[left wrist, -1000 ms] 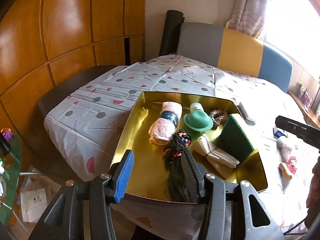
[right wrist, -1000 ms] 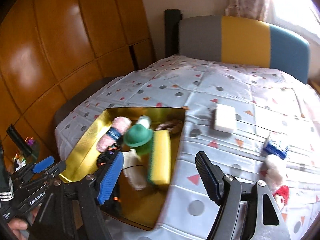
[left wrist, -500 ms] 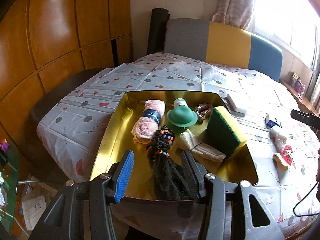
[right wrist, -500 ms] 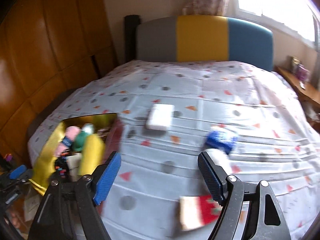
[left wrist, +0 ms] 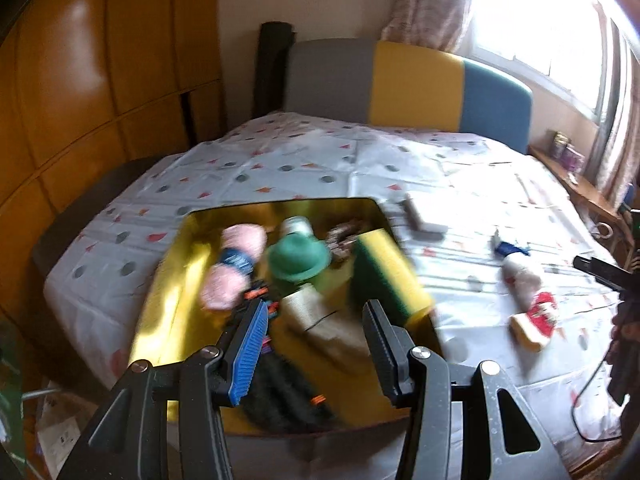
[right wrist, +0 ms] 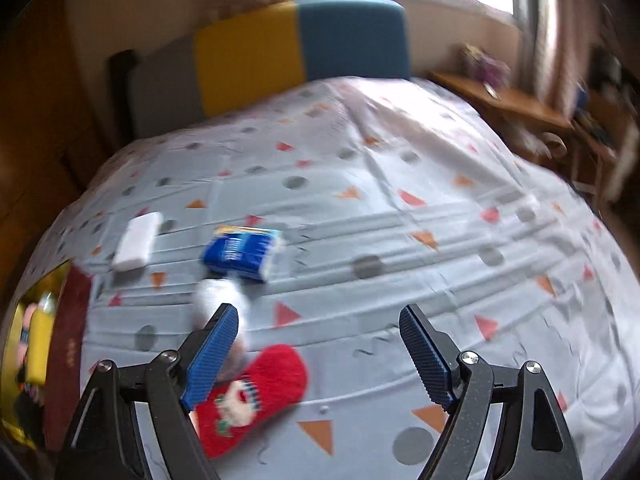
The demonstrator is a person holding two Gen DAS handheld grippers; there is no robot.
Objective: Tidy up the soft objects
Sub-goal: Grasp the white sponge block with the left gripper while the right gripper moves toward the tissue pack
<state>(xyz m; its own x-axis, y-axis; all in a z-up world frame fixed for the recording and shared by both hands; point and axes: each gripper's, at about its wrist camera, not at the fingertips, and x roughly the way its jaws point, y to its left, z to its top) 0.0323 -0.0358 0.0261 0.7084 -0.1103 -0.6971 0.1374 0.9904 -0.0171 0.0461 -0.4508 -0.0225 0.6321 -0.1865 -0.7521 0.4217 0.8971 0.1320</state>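
Note:
A gold tray (left wrist: pixel 168 280) on the patterned tablecloth holds a pink towel roll (left wrist: pixel 236 264), a green hat (left wrist: pixel 298 258), a green-and-yellow sponge (left wrist: pixel 384 276), a beige cloth (left wrist: pixel 320 320) and a black hair bundle (left wrist: pixel 280 396). My left gripper (left wrist: pixel 316 344) hovers open over the tray's near end, with nothing between its fingers. A red-and-white Christmas sock (right wrist: pixel 256 392) lies on the cloth under the left finger of my right gripper (right wrist: pixel 320 348). Its jaws are opening and nothing is between them. The sock (left wrist: pixel 532 312) also shows in the left wrist view, right of the tray.
A blue tissue pack (right wrist: pixel 244 252) and a white block (right wrist: pixel 136 240) lie beyond the sock. A chair back (right wrist: pixel 304 52) in grey, yellow and blue stands at the table's far edge. Wooden panels (left wrist: pixel 80 100) rise on the left, and a wooden shelf (right wrist: pixel 504 100) stands at the right.
My right gripper has swung right, from above the tray to over the sock, and its jaws have widened. My left gripper has shifted right over the tray, still open.

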